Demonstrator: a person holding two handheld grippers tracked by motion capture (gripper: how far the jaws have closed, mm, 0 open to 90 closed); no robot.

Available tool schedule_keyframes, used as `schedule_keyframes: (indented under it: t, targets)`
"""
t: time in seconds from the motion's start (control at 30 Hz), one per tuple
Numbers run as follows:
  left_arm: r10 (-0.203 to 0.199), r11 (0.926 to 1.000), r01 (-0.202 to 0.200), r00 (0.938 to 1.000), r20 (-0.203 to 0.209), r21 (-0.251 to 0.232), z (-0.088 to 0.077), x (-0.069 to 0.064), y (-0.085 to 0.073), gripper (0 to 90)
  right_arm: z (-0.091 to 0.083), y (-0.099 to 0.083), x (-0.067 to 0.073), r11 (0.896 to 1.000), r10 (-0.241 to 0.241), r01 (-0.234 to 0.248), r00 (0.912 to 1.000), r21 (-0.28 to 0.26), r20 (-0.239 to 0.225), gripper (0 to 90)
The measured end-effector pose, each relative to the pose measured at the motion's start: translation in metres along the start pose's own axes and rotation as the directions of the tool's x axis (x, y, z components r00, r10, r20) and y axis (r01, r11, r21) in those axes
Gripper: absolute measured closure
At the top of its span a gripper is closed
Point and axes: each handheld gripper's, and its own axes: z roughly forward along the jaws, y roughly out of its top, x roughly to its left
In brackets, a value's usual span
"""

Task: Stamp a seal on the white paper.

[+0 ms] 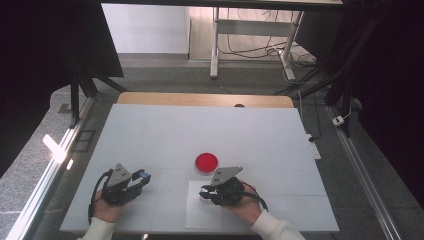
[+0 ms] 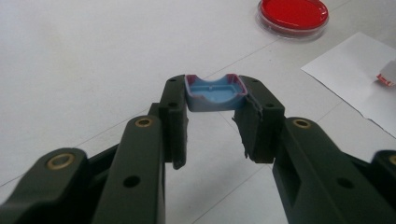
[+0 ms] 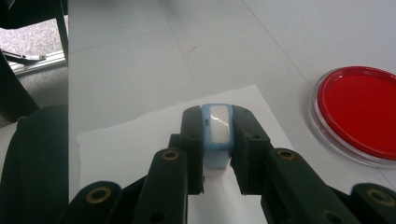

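Centre of the high view, a round clear dish (image 1: 206,162) sits on the white tabletop (image 1: 150,135), filled across with something red; whether that is liquid or solid can't be told. In the right gripper view the same dish (image 3: 357,114) lies at the right edge, just beside a white sheet of paper (image 3: 140,140).

Lower left of the high view, the left gripper (image 1: 141,178) is clamped on a blue tray-shaped piece (image 1: 145,175). The left gripper view shows it close: the blue tray-shaped piece (image 2: 215,93) is pinched by its two ends at the jaw tips, hollow side facing the camera, with a reddish rim, held clear above the tabletop.

Lower centre of the high view, the right gripper (image 1: 204,193) hovers over the sheet of paper (image 1: 200,212). In the right gripper view its jaws squeeze a pale blue block with a white face (image 3: 217,135), standing upright between the pads, above the paper.
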Motion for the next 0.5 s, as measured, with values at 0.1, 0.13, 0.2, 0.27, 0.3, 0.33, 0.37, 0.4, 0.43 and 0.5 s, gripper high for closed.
schedule_keyframes:
  t: [0.1, 0.13, 0.2, 0.27, 0.3, 0.33, 0.37, 0.4, 0.43, 0.5]
  targets:
    - [-0.001, 1.0, 0.001, 1.0, 0.0, -0.001, -0.0002, 0.0, 0.0, 64.6, 0.0013, -0.0004, 0.0006, 1.0, -0.005, 0.005, 1.0, 0.002, 0.0, 75.8]
    - [-0.001, 1.0, 0.001, 1.0, 0.0, -0.001, -0.0002, 0.0, 0.0, 64.6, 0.0014, -0.0005, 0.0007, 1.0, -0.007, 0.007, 1.0, 0.007, 0.0, 75.8]
    - [0.0, 1.0, 0.0, 1.0, 0.0, 0.0, -0.0002, 0.0001, 0.0, 64.6, 0.0021, -0.0007, 0.0008, 1.0, -0.01, 0.01, 0.9999, 0.009, -0.001, 75.8]
    - [-0.001, 1.0, 0.001, 1.0, 0.0, -0.001, -0.0002, 0.0001, 0.0, 64.6, 0.0026, -0.0009, 0.0012, 1.0, -0.012, 0.012, 0.9999, 0.01, -0.003, 75.8]
    - [-0.001, 1.0, 0.001, 1.0, 0.0, 0.0, -0.0002, 0.0001, 0.0, 64.6, 0.0026, -0.0009, 0.0012, 1.0, -0.014, 0.014, 0.9999, 0.012, -0.003, 75.8]
    - [-0.001, 1.0, 0.001, 1.0, 0.0, 0.0, -0.0002, 0.0001, -0.0001, 64.6, 0.0026, -0.0009, 0.0016, 1.0, -0.012, 0.012, 0.9999, 0.014, -0.003, 75.8]
    - [-0.001, 1.0, 0.001, 1.0, 0.0, 0.0, -0.0002, 0.0002, -0.0001, 64.6, 0.0029, -0.001, 0.0018, 1.0, -0.012, 0.012, 0.9999, 0.011, -0.004, 75.8]
    - [-0.001, 1.0, 0.001, 1.0, -0.001, 0.0, -0.0002, 0.0002, -0.0001, 64.6, 0.0028, -0.0009, 0.0018, 1.0, -0.011, 0.012, 0.9999, 0.013, -0.004, 75.8]
    - [-0.001, 1.0, 0.001, 1.0, -0.002, -0.001, -0.0003, 0.0002, -0.0001, 64.6, 0.0033, -0.001, 0.0022, 1.0, -0.01, 0.01, 0.9999, 0.012, -0.002, 75.8]
    - [-0.001, 1.0, 0.001, 1.0, -0.001, -0.001, -0.0003, 0.0001, -0.0001, 64.6, 0.0036, -0.001, 0.0024, 1.0, -0.011, 0.011, 0.9999, 0.011, -0.003, 75.8]
